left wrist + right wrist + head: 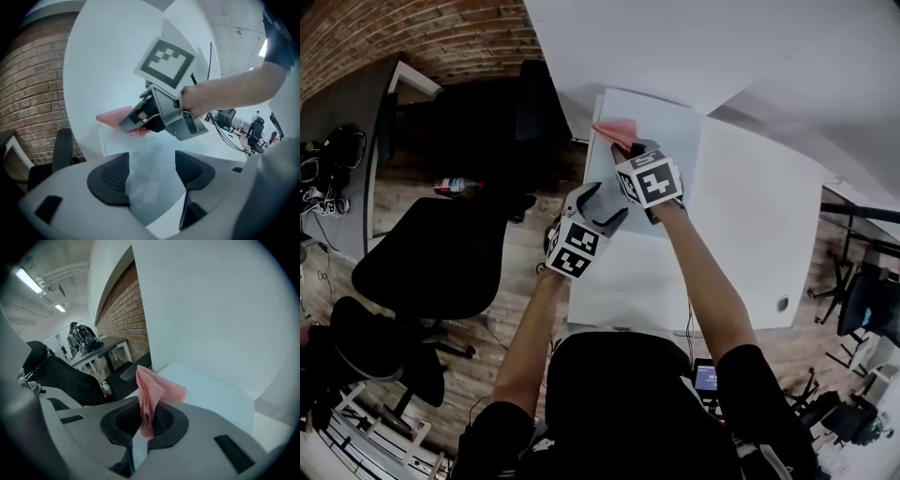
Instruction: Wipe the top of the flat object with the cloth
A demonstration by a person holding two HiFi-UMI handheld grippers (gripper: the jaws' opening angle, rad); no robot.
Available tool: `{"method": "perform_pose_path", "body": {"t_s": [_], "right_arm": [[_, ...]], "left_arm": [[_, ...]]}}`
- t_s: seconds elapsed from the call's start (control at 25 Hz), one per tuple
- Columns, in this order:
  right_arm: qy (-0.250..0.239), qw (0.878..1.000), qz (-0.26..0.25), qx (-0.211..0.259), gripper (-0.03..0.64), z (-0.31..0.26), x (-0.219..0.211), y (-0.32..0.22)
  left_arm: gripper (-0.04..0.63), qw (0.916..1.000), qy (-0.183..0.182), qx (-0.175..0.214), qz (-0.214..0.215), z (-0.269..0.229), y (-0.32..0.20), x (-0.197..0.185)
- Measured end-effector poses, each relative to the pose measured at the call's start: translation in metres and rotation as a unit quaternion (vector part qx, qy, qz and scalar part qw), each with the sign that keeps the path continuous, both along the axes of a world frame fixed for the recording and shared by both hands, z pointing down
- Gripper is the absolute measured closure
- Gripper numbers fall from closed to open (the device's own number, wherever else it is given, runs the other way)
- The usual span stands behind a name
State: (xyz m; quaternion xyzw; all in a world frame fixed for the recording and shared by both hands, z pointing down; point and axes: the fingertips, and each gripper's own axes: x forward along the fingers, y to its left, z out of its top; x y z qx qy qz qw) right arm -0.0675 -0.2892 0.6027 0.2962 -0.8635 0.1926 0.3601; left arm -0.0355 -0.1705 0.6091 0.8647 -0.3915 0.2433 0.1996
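Low in the left gripper view, the left gripper (152, 172) holds its fingers spread apart and empty above a pale flat panel (667, 127) on the white tabletop (759, 220). Just beyond, the right gripper (146, 420) has its fingers pinched on a folded pink cloth (157, 389) at the panel's far left edge, upper centre of the head view.

White rectangular table (759, 234) pushed up against a white wall (694, 47), pale grey flat object (667, 131) lying flat on the far left part, close to the left edge, small round grommet (782, 304) set near the right front corner.
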Motion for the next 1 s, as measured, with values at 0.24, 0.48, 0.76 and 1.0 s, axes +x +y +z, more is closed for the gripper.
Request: {"method": "perform_pose_path", "body": {"t_s": [0.24,0.48,0.76,1.0], "right_arm": [[-0.023,0.999,0.026,0.003,0.573,-0.021,0.024,0.021],[-0.045,0.997,0.051,0.025,0.574,-0.053,0.046,0.035],[-0.109,0.989,0.088,0.051,0.572,-0.113,0.066,0.061],[-0.154,0.978,0.114,0.081,0.573,-0.167,0.083,0.080]], "left_arm": [[0.305,0.9989,0.024,0.019,-0.036,-0.033,-0.002,-0.016],[0.398,0.9960,0.057,0.033,-0.060,-0.060,0.000,-0.022],[0.490,0.9930,0.071,0.077,-0.054,-0.122,0.004,-0.021],[0.531,0.9888,0.074,0.120,-0.047,-0.181,0.008,-0.018]]}}
